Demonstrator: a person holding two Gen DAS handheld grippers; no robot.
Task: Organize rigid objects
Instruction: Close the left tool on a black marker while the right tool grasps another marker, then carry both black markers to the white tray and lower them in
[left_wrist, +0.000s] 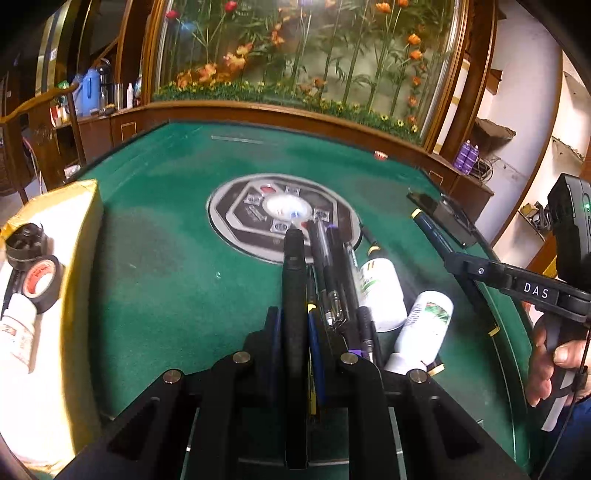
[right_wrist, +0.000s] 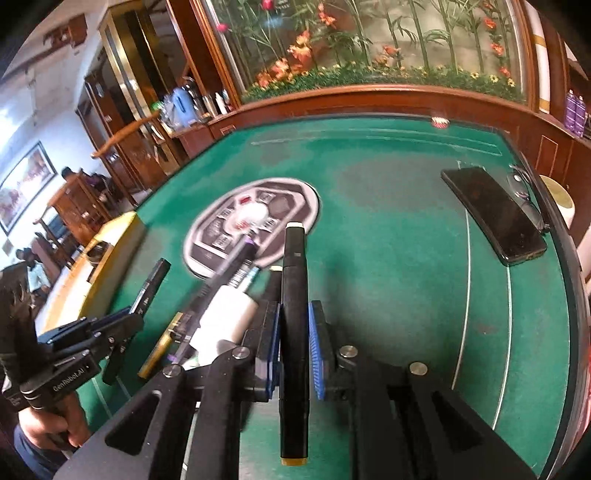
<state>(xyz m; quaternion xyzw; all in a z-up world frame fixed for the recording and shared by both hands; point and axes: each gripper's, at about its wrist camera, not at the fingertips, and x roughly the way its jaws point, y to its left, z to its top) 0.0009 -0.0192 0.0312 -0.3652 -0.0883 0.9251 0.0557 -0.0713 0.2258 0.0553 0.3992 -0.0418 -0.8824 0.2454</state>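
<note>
My left gripper (left_wrist: 294, 325) is shut on a black marker (left_wrist: 294, 266) that it holds above the green table (left_wrist: 166, 266). In the right wrist view the left gripper (right_wrist: 127, 315) shows at the left with that marker (right_wrist: 153, 280) slanting through it. My right gripper (right_wrist: 294, 334) is shut on a black marker with a cream tip (right_wrist: 294, 266). From the left wrist view the right gripper (left_wrist: 456, 260) reaches in from the right with its marker (left_wrist: 430, 225). Under the grippers lie several pens (left_wrist: 332, 273) and two white bottles (left_wrist: 382, 295) (left_wrist: 421, 328).
A yellow box (left_wrist: 83, 236) at the table's left holds tape rolls (left_wrist: 42, 282) and a white tube. A black phone (right_wrist: 495, 214) and keys lie by the right rim. A round control panel (right_wrist: 251, 221) sits mid-table. A gold pen (right_wrist: 159, 350) lies beside a white bottle (right_wrist: 225, 317).
</note>
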